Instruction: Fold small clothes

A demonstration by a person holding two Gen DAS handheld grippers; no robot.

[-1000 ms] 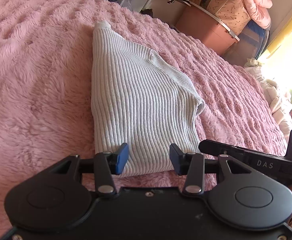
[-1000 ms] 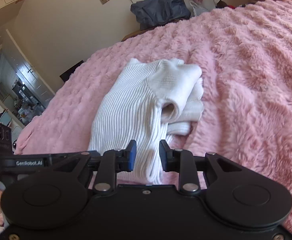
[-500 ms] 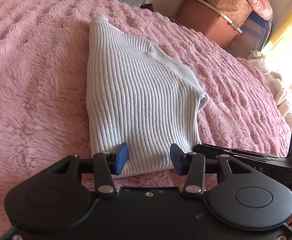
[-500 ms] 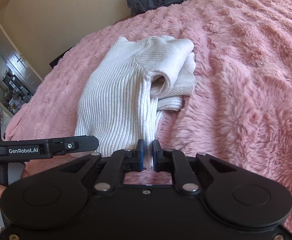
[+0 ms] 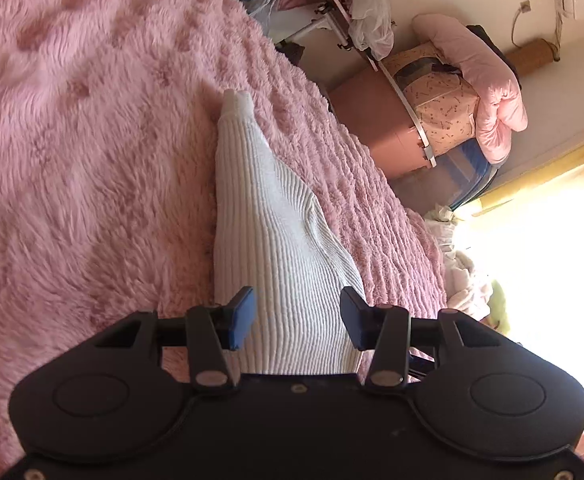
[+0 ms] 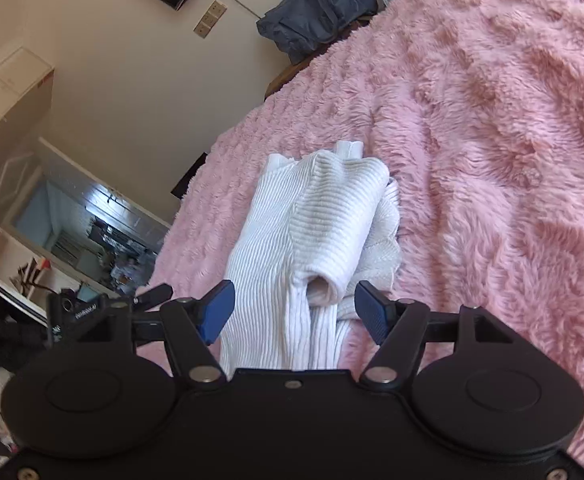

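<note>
white ribbed sweater lies folded.

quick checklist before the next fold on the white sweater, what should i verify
1. Left tool open, pads on either side of the white ribbed knit sweater: ok.
2. Right tool open, nothing pinched: ok.
3. Sweater's near edge lies between each tool's pads: ok.
4. Sweater lies flat: not ok, the folded-over sleeve bulges in a loose roll in the right wrist view.
5. Fluffy pink blanket kept out of the grip: cannot tell, the pile sits close to the pads.
6. Layers underneath aligned: cannot tell, hidden.
</note>
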